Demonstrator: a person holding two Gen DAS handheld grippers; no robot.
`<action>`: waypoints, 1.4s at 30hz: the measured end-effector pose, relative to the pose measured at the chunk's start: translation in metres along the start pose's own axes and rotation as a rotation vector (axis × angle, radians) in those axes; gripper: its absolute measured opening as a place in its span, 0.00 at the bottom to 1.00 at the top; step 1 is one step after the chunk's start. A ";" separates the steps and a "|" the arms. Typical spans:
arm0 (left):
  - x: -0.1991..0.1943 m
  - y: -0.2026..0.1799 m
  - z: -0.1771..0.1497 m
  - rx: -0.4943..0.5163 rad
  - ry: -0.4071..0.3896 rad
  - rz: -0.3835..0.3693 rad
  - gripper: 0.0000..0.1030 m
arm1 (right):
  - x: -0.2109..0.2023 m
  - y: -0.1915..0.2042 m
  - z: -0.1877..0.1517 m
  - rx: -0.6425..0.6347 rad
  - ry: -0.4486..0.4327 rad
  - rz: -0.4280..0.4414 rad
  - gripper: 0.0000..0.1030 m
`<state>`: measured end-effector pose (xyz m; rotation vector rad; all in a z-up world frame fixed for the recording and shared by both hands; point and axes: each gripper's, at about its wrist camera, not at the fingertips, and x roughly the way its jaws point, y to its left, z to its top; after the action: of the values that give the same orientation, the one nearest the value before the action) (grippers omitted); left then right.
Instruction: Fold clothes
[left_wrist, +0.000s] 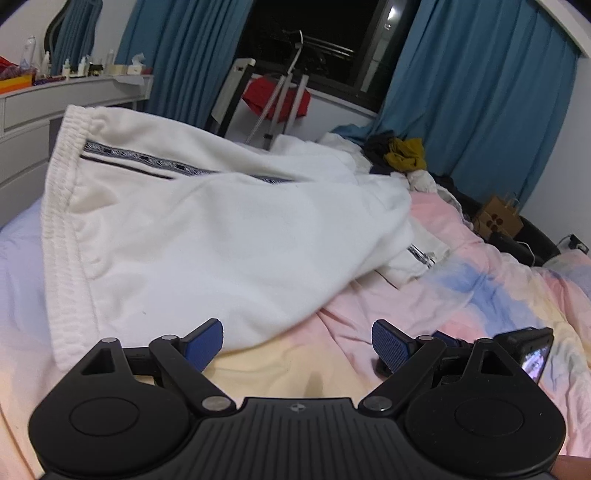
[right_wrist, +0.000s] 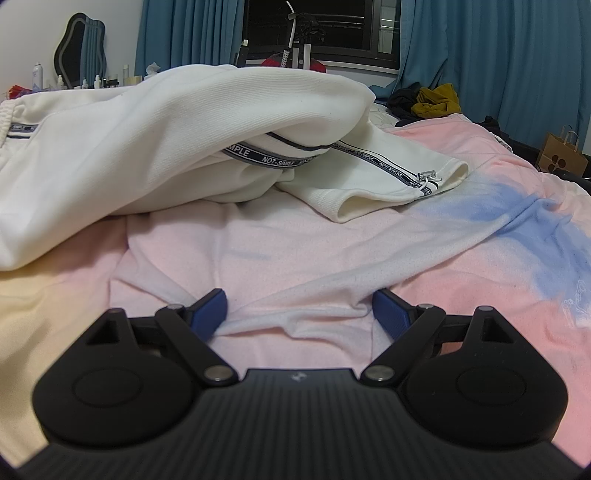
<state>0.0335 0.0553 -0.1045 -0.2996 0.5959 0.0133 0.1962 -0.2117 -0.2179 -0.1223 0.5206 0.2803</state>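
White trousers (left_wrist: 207, 221) with a dark lettered side stripe lie crumpled on the pastel bedsheet (left_wrist: 461, 295). Their elastic waistband (left_wrist: 62, 177) is at the left, and one leg is folded over the other. My left gripper (left_wrist: 297, 332) stands open just in front of the trousers' near edge, its left pad (left_wrist: 205, 343) close to the cloth and nothing gripped. From the right wrist view the trousers (right_wrist: 147, 140) bulge up at the left and a leg cuff (right_wrist: 406, 181) points right. My right gripper (right_wrist: 299, 302) is open low over the sheet (right_wrist: 295, 240), a sheet wrinkle between its fingers.
A heap of dark and mustard clothes (left_wrist: 402, 151) lies at the bed's far end. A brown paper bag (left_wrist: 498, 219) stands past the right edge. A white dresser (left_wrist: 55, 99) with bottles is at the left. Blue curtains, a dark window and a rack holding red cloth (left_wrist: 277, 96) stand behind.
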 end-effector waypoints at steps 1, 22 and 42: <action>0.000 0.001 0.001 -0.001 -0.003 -0.001 0.87 | 0.000 0.000 0.000 0.000 0.000 0.000 0.85; 0.059 -0.069 0.078 0.251 -0.064 -0.073 0.83 | -0.021 -0.055 0.046 0.336 0.131 0.086 0.86; 0.356 -0.269 0.142 0.563 0.081 0.097 0.17 | -0.016 -0.159 0.059 0.532 -0.113 -0.141 0.86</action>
<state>0.4332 -0.1880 -0.1162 0.2761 0.6684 -0.0728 0.2573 -0.3560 -0.1522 0.3704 0.4565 0.0045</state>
